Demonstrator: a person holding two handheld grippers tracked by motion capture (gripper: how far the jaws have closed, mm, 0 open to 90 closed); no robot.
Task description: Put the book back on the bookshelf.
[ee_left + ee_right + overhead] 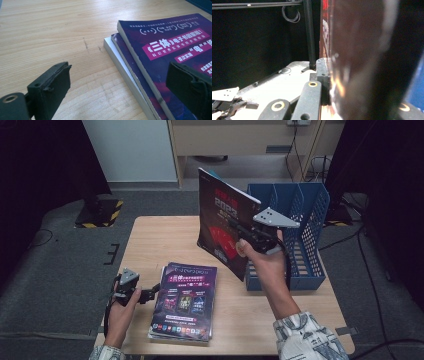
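Right gripper clamps upright magazine, clear of rack.

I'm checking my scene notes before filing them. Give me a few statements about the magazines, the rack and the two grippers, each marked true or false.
1. The right gripper holds a dark magazine upright above the table. True.
2. The held magazine already stands inside the blue rack. False: it is beside the rack, to its left in the high view.
3. The left gripper is shut on the stack. False: its fingers stand open, with nothing between them.
4. Several magazines lie stacked on the table. True.
5. The rack lies tipped on its side. False: it stands upright at the table's right edge.
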